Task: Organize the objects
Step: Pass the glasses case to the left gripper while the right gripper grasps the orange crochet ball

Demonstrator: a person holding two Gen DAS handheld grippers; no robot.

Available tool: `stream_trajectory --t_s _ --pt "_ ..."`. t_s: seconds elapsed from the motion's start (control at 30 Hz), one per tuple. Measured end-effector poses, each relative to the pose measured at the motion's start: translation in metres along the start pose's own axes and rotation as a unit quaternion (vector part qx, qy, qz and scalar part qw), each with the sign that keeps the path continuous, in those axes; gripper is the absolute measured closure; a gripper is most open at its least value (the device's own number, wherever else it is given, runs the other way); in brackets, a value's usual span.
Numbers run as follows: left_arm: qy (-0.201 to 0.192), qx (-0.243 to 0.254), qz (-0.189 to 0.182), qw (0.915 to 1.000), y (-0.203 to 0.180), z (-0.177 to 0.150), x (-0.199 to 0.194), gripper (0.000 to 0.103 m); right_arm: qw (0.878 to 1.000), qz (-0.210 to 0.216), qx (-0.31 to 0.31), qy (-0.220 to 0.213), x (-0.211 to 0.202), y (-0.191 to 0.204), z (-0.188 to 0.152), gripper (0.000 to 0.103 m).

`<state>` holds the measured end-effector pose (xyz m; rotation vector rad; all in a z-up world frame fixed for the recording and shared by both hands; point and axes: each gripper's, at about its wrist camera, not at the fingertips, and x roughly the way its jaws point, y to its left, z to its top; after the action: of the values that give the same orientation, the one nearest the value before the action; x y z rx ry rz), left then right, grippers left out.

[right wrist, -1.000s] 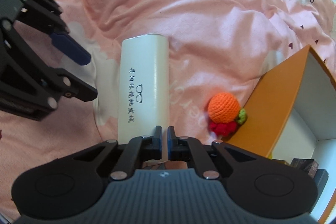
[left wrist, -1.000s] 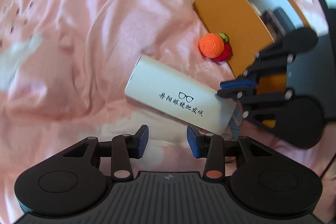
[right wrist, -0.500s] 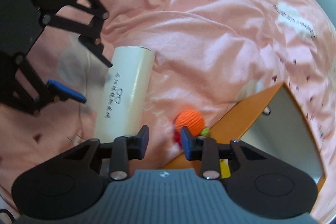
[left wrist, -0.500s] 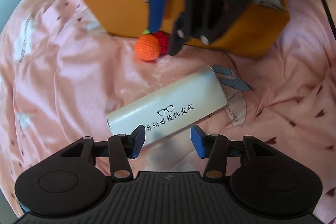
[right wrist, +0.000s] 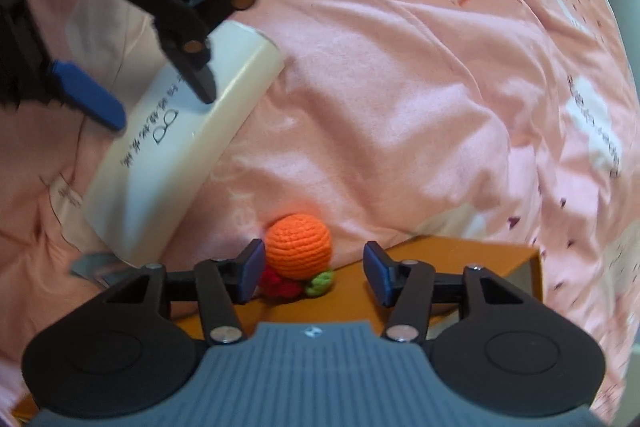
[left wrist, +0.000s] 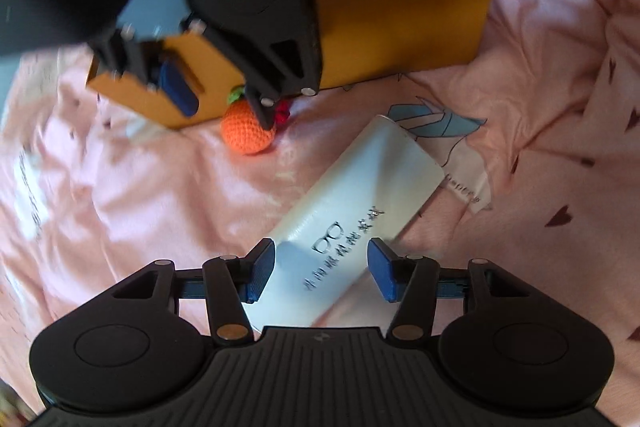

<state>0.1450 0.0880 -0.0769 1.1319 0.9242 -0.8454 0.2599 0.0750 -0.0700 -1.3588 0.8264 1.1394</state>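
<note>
- Left gripper (left wrist: 318, 271): fingers having just been opening, now standing wide, holding nothing; pointing steeply down over the near end of the white glasses case (left wrist: 352, 227), rolled round from a second ago so that the case now runs up and away between the fingers instead of lying crosswise beyond them.
- Glasses case: lying flat on the pink bedsheet (left wrist: 560, 87), its printed end sitting between the two blue pads, neither pad clearly pressing on it; likely lining up for a grasp.
- Crochet orange (right wrist: 299, 246): resting on the sheet against the outer wall of the orange box (left wrist: 400, 19), red and green knitted bits tucked beneath.
- Right gripper (right wrist: 312, 274): fingers shut a second ago, having just been opening, now parted about halfway and empty; hovering above the crochet orange, which is showing between the pads nearer the left-hand one, apparently untouched.
- Meaning for the task: both items out of the box, each apparently about to be picked up.
</note>
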Motion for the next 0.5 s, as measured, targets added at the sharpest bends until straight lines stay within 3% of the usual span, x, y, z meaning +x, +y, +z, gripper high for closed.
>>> stream_trajectory --t_s 0.1,0.17,0.4,0.5 --pt "-0.006 0.044 0.011 0.999 -0.005 0.001 0.004 0.039 0.999 0.029 -0.028 -0.001 0.001 0.004 0.0 0.048" --pt "-0.006 0.064 0.004 0.9979 -0.007 0.002 0.008 0.036 0.999 0.024 -0.034 0.012 0.008 0.005 0.002 0.048" --pt "0.003 0.097 -0.035 0.9947 -0.006 0.004 0.018 0.024 0.999 0.044 -0.004 0.027 0.028 -0.008 0.003 0.05" --pt "0.001 0.115 -0.029 0.9929 -0.009 0.003 0.022 0.022 0.998 0.05 0.007 0.025 0.029 -0.01 0.003 0.057"
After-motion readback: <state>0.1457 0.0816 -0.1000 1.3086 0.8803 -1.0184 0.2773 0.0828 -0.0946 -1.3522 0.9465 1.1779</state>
